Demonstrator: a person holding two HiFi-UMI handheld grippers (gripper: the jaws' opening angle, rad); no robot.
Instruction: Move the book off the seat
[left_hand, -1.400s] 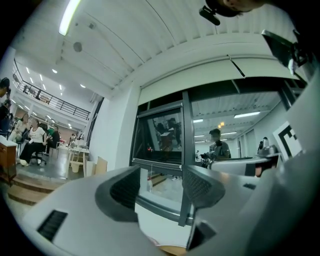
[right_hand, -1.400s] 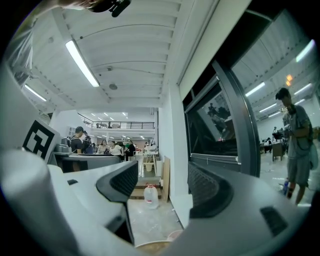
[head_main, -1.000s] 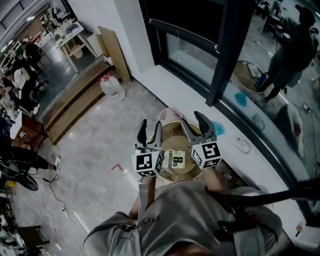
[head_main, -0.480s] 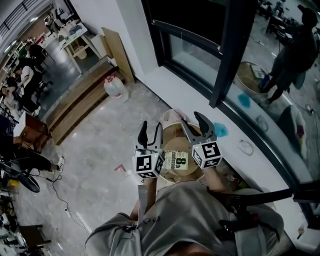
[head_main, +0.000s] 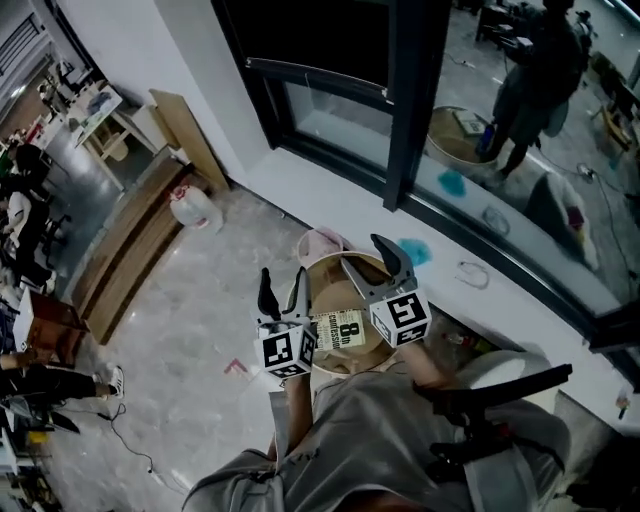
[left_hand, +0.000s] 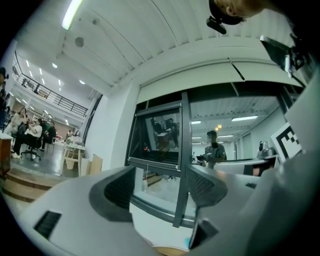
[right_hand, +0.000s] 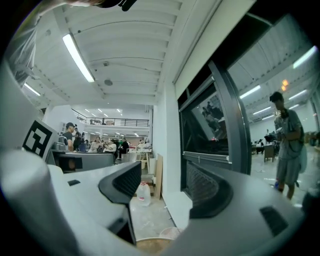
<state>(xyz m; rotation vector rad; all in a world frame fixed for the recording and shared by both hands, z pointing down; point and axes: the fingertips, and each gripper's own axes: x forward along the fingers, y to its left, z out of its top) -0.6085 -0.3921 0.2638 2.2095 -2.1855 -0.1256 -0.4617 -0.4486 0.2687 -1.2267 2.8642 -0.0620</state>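
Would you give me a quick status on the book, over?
Left gripper and right gripper: jaws just opened wider, empty. Book flat on seat, not gripped. Nothing blocking it.

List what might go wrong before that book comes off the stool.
1. The left claw and right claw have just been opening, nothing between them, aimed level over the book; closing from here would likely catch air.
2. The book lies flat on the round seat; a pinch at its edge may shove it off onto the floor.
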